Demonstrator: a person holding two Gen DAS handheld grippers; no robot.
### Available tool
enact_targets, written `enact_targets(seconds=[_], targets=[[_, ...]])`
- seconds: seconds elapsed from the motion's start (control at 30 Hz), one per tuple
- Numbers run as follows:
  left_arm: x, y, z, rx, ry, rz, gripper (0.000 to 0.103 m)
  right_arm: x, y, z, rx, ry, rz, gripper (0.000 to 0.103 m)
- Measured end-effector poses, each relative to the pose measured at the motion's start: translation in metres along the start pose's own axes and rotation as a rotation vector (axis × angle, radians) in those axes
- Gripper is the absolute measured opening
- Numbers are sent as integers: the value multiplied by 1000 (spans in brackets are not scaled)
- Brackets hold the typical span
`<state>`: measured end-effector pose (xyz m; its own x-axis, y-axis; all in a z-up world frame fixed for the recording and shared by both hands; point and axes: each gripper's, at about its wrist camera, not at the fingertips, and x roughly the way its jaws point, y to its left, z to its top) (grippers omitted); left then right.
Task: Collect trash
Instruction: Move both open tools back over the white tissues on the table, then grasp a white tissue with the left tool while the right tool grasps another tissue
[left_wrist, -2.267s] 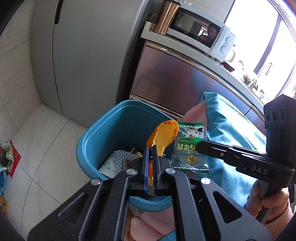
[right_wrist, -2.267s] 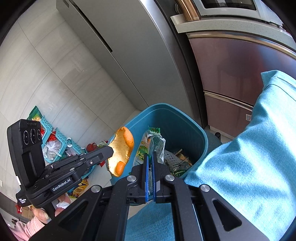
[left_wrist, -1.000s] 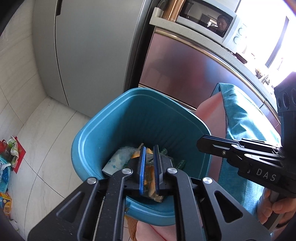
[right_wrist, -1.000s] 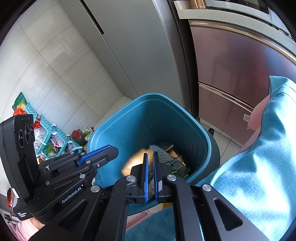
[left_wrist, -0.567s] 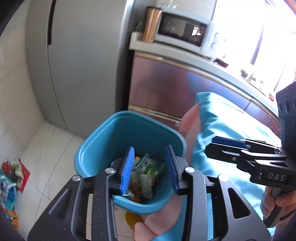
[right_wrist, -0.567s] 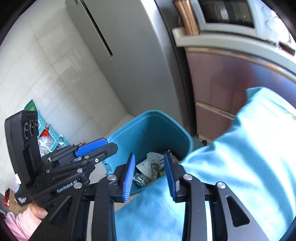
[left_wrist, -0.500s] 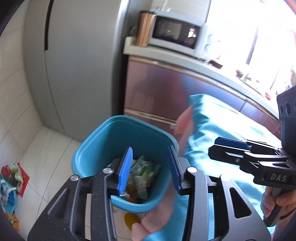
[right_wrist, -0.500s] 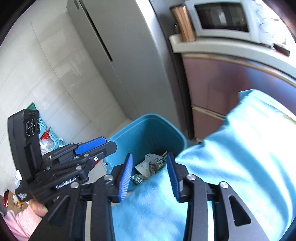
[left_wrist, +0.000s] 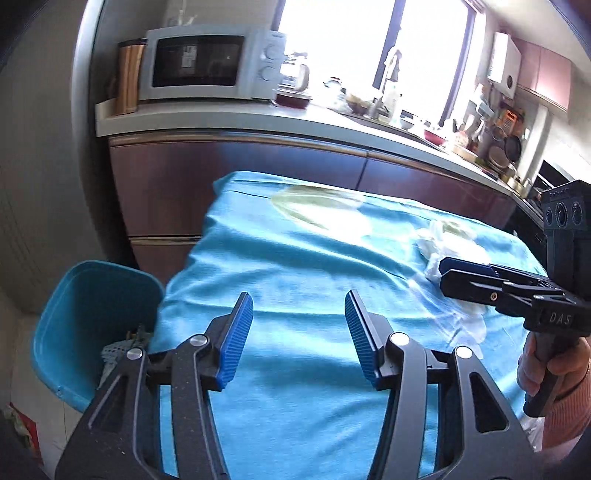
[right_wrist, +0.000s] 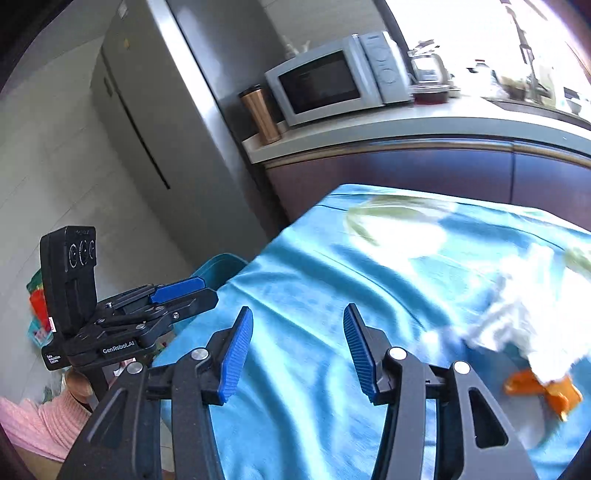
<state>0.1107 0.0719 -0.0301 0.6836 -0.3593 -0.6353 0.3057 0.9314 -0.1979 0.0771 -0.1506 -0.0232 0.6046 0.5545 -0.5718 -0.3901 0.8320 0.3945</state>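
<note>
My left gripper (left_wrist: 298, 334) is open and empty above the blue tablecloth (left_wrist: 295, 266). My right gripper (right_wrist: 297, 347) is open and empty too, over the same cloth (right_wrist: 332, 295). The blue trash bin (left_wrist: 85, 295) stands on the floor at the table's left end with wrappers inside; only its rim shows in the right wrist view (right_wrist: 221, 264). Crumpled white tissue (right_wrist: 524, 317) and orange peel (right_wrist: 543, 391) lie on the cloth to the right. The tissue also shows in the left wrist view (left_wrist: 439, 240), just beyond the right gripper (left_wrist: 465, 275).
A counter (left_wrist: 295, 122) with a microwave (left_wrist: 207, 62) and kitchenware runs behind the table. A grey fridge (right_wrist: 155, 129) stands at the left. Bags and clutter (right_wrist: 37, 306) lie on the floor.
Both grippers let go of the orange peel and the green wrapper into the bin, opened wide, and swung right from the bin to above the table.
</note>
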Motion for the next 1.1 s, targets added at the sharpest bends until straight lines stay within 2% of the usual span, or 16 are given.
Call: enact_targets(seconds=[0.2, 0.43, 0.63, 0.9, 1.0, 1.07, 1.1], targets=[[29, -58, 5, 80, 50, -99, 51, -35, -60, -16, 120, -48, -120, 49], [74, -113, 16, 149, 104, -165, 51, -63, -109, -25, 196, -106, -222, 49], [112, -152, 23, 208, 158, -184, 51, -67, -134, -29, 236, -99, -259, 49], [158, -184, 32, 241, 225, -179, 51, -40, -150, -18, 250, -33, -258, 50], [172, -191, 33, 253, 249, -172, 46, -32, -153, -16, 256, -12, -262, 50], [181, -194, 33, 252, 274, -169, 38, -29, -156, -15, 260, -7, -265, 49], [185, -195, 33, 247, 285, -170, 31, -28, -157, -15, 263, -2, -269, 49]])
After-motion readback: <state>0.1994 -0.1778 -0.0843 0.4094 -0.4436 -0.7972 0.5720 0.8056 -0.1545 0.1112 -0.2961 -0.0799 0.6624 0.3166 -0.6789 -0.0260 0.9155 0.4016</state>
